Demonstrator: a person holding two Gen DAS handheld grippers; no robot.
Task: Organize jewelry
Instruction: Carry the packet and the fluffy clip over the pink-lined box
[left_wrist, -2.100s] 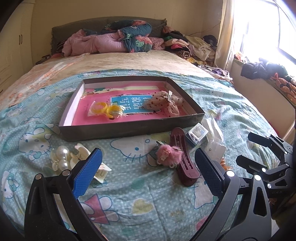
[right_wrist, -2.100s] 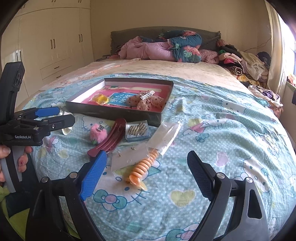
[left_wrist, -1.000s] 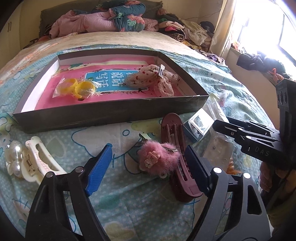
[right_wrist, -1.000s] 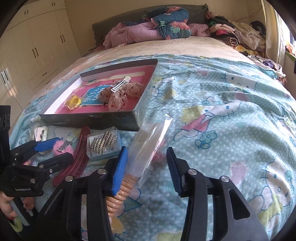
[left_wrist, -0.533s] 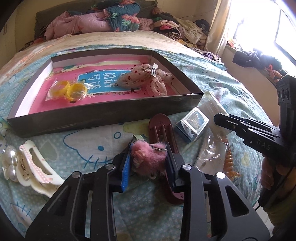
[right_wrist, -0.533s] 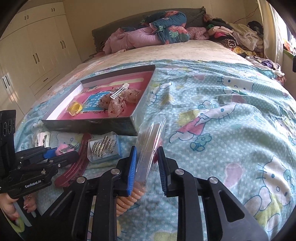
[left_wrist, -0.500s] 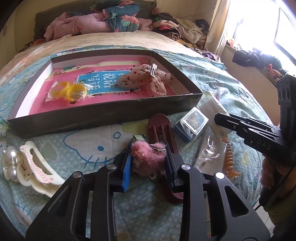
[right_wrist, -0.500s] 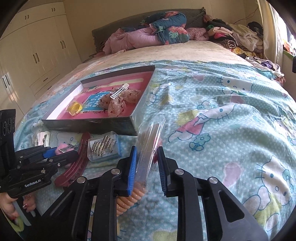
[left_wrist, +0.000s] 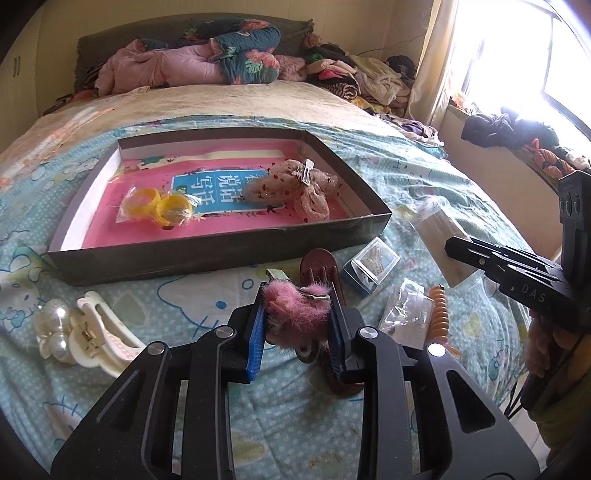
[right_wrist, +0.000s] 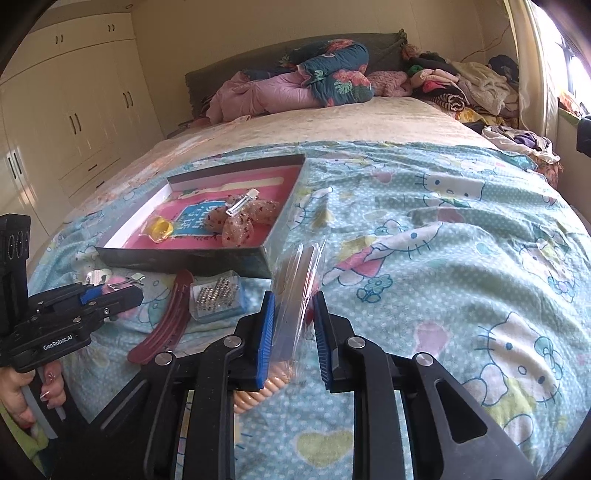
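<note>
Two items are being picked up from the bed for transfer into the shallow box (left_wrist: 221, 254), which lies on the Hello Kitty bedspread (right_wrist: 461, 240) and already contains a bagged pair of yellow rings (left_wrist: 159, 206) and a spotted fabric bow clip (left_wrist: 295, 188).

The left gripper (left_wrist: 297, 325) is closed to a narrow gap around the fluffy pink hair clip (left_wrist: 299, 306), which is pinched between the blue pads just above the dark red hair clip (left_wrist: 321, 273) on the bedspread. The right gripper (right_wrist: 293, 332) is narrowed on a clear plastic packet (right_wrist: 295, 291) that stands upright between its pads; whether both pads are pressing on it cannot be told for certain, though it appears to be held. An orange spiral hair tie (right_wrist: 266, 387) lies beneath it, and a small clear box of hair pins (right_wrist: 216, 295) sits just beside the shallow box.

Next, a lift clear of the bedspread and a forward carry over the near wall of the shallow box seem called for, followed by release onto a bare part of the pink lining. The thin packet is likely to slip or fold if the grip is loose. A white claw clip (left_wrist: 99, 332) and a pearl clip (left_wrist: 51, 325) are left to be collected.
</note>
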